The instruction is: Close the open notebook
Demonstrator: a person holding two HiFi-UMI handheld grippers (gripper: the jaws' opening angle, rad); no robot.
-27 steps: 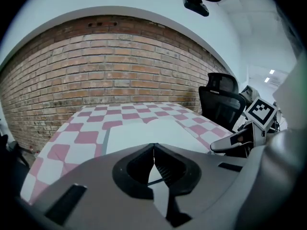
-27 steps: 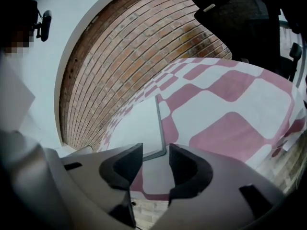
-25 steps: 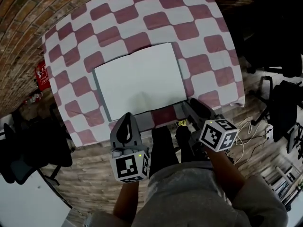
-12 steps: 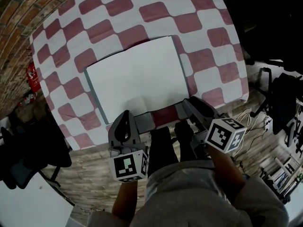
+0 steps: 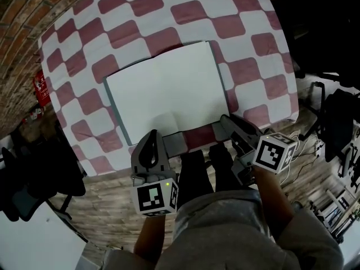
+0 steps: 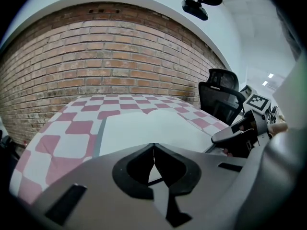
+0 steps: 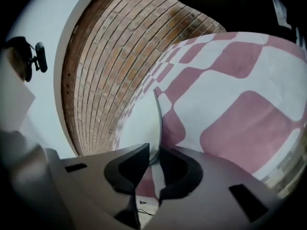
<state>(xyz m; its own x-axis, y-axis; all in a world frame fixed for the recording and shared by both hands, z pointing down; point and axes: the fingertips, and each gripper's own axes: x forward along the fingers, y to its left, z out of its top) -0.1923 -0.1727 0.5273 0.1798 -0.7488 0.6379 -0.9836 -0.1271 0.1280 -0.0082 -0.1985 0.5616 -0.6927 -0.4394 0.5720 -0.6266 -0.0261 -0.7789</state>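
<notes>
1. A red-and-white checked tablecloth [image 5: 185, 10] covered the table in front of you.
2. An open notebook with blank white pages and a grey cover [image 5: 169, 89] lay flat on the cloth, its spine running away from you.
3. Your right gripper [image 5: 228, 120] sat at the notebook's near right corner, the nearer claw. Its jaws had just been closing and appeared to pinch the thin right-hand cover edge, which would swing leftward over the spine.
4. Your left gripper [image 5: 151, 139] hovered by the near edge, jaws together and empty.

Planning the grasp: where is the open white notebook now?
In the head view's centre, the open white notebook lies on the red-and-white checked tablecloth, toward its near edge.
</notes>
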